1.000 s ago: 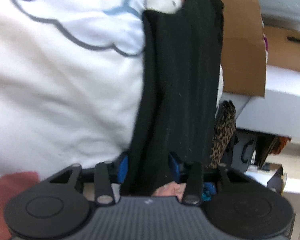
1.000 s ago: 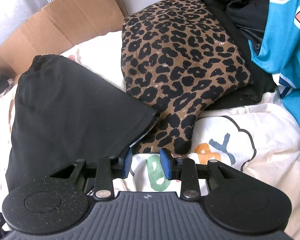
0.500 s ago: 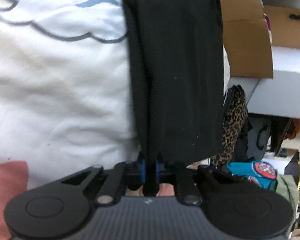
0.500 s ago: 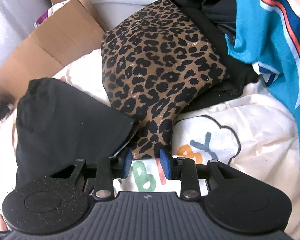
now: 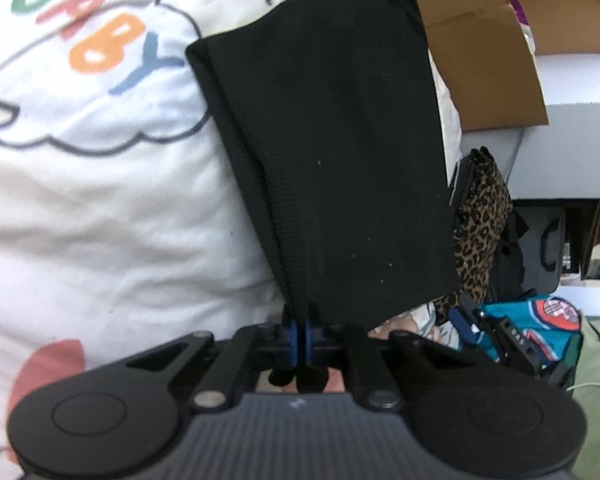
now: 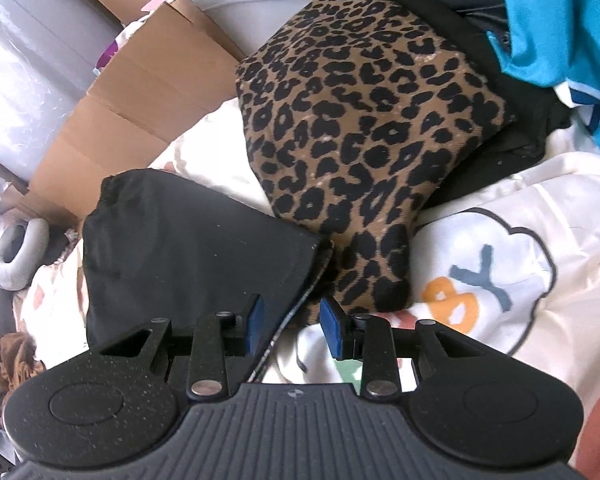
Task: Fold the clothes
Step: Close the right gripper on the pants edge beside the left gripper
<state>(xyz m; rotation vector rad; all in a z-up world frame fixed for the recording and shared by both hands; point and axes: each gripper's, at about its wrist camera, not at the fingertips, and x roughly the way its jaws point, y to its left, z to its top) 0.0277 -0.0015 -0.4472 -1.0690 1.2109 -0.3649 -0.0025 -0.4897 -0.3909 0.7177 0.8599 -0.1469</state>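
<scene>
Left wrist view: left gripper [image 5: 299, 338] pinches black garment [image 5: 340, 152] near edge. Right gripper [image 6: 293, 325] gapes, empty, astride near-right hem; clamp hem, fold evenly over BABY blanket [image 6: 540, 264].

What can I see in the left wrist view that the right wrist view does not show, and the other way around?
Only the left wrist view shows the left gripper shut on an edge of the black garment. Only the right wrist view shows the right gripper open astride that garment's corner, and a grey ring-shaped object. Both show the black garment, the leopard-print garment, the cardboard and the BABY-print blanket.
</scene>
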